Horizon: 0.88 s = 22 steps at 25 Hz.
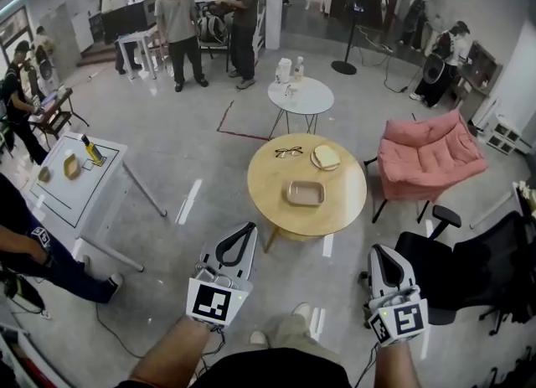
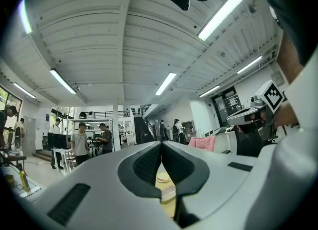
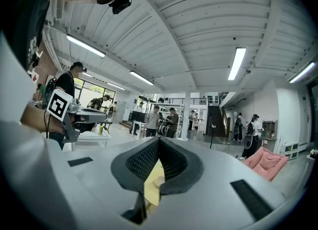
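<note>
Across the grey floor (image 1: 209, 152), at twelve o'clock from the person, stood the round wooden table (image 1: 272, 202) — the biggest thing near both grippers. At three o'clock from it sat a pink armchair (image 1: 427, 156), and at twelve o'clock a small white table (image 1: 306, 97). A white square table (image 1: 75, 185) stood well apart at nine o'clock. On the round wooden table a shallow tray (image 1: 305, 193) lay near the middle, with a plate (image 1: 326, 157) at one o'clock from it and a pair of glasses (image 1: 289, 152) at eleven. The left gripper (image 1: 249, 229) hung just short of the table's seven o'clock edge, its jaws pressed together with nothing between them — the left gripper view showed the tray through the gap below the tips. The right gripper (image 1: 379, 250) hovered off the table's four o'clock side, near a black office chair (image 1: 477, 269), its jaws likewise closed on nothing.
</note>
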Available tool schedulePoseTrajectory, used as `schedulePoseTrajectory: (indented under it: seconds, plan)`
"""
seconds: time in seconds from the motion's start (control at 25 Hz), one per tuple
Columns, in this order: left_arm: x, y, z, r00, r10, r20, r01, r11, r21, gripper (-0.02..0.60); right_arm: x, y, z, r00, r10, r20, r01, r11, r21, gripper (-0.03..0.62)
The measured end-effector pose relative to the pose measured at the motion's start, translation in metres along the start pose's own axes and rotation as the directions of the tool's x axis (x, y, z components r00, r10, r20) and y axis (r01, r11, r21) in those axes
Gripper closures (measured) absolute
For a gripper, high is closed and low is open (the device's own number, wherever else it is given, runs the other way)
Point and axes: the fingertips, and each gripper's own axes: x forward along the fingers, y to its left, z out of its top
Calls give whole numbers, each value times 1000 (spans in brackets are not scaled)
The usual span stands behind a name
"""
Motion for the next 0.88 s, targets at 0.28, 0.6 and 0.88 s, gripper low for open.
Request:
schedulePoseTrajectory:
  seconds: [0.28,0.6,0.88]
  plan:
    - [36,5,-5,1000,19,-19,-19,1000,-5,565,29,-28,-5,1000,26,11,-27,999,27,579]
    - [82,16,-21,998,31,-46,-32,999,-31,565,71,-55,-14,998,62,2,-62,997,37,579]
    - [126,18,-26,998,35,-51,-37,999,-31,565,104,-83,-18,996,90,-3,-89,995,39,579]
